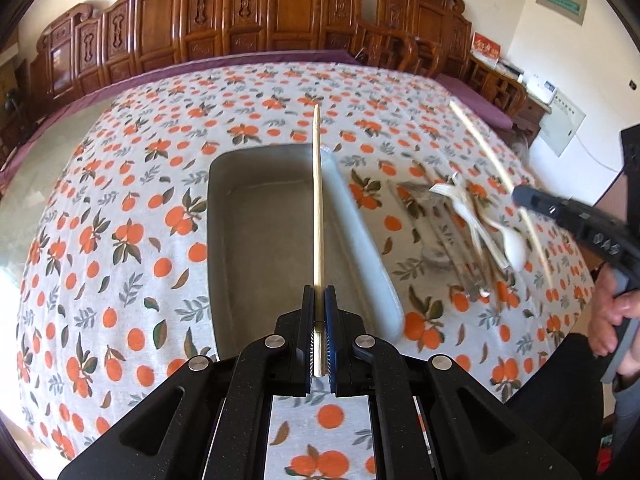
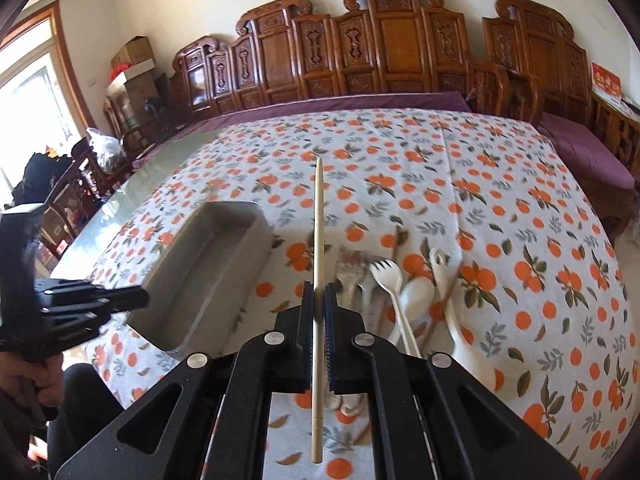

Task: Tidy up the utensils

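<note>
My left gripper (image 1: 319, 292) is shut on a pale wooden chopstick (image 1: 317, 200) that points forward over the grey rectangular tray (image 1: 256, 248). My right gripper (image 2: 319, 288) is shut on a second pale chopstick (image 2: 319, 232), held above the cloth just right of the tray (image 2: 208, 272). In the left wrist view the right gripper (image 1: 524, 196) shows at the right with its chopstick (image 1: 480, 140). In the right wrist view the left gripper (image 2: 136, 300) hovers at the tray's near left. A pile of utensils lies right of the tray: metal forks (image 2: 348, 276), a white spork (image 2: 386, 280), white spoons (image 2: 416, 292) and brown chopsticks (image 2: 444, 300).
The table carries an orange-print cloth (image 1: 120, 208). Carved wooden chairs (image 2: 380, 48) line the far side. A bare glass strip of table (image 2: 120, 208) runs along the left edge. The person's hands hold the gripper handles at the frame edges.
</note>
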The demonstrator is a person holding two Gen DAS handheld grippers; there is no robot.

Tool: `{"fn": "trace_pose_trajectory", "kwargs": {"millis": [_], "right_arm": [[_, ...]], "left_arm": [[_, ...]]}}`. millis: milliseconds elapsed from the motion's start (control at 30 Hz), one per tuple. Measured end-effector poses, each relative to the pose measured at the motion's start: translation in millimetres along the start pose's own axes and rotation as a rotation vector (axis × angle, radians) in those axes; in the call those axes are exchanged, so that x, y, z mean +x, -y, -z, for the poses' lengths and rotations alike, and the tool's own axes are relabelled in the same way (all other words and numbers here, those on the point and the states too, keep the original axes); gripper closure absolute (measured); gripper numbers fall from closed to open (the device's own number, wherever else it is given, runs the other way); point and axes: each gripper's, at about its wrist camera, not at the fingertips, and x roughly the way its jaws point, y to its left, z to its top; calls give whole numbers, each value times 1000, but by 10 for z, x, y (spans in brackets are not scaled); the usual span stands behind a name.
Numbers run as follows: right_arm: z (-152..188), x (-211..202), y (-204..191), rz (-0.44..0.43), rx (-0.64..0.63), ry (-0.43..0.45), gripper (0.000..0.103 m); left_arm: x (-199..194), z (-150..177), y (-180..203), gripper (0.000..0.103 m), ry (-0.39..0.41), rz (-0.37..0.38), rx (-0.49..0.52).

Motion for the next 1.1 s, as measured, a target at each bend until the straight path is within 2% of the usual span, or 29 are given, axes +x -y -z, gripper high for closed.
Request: {"fn": "trace_pose_trajectory", "kwargs": {"millis": [133, 433, 667, 1100], "right_arm": [[-58, 46, -142, -17, -19, 0, 97], [-102, 148, -426, -49, -35, -13, 97], [-169, 264, -681, -65, -69, -29, 97], [-289, 732, -1228, -103, -100, -85, 97]], "left_arm": [[116, -7, -69, 99, -44, -2, -7], [269, -58, -189, 99, -85, 5, -50], [80, -108, -268, 89, -40, 4, -50], [-409, -113, -687, 88, 50, -65, -66]]}}
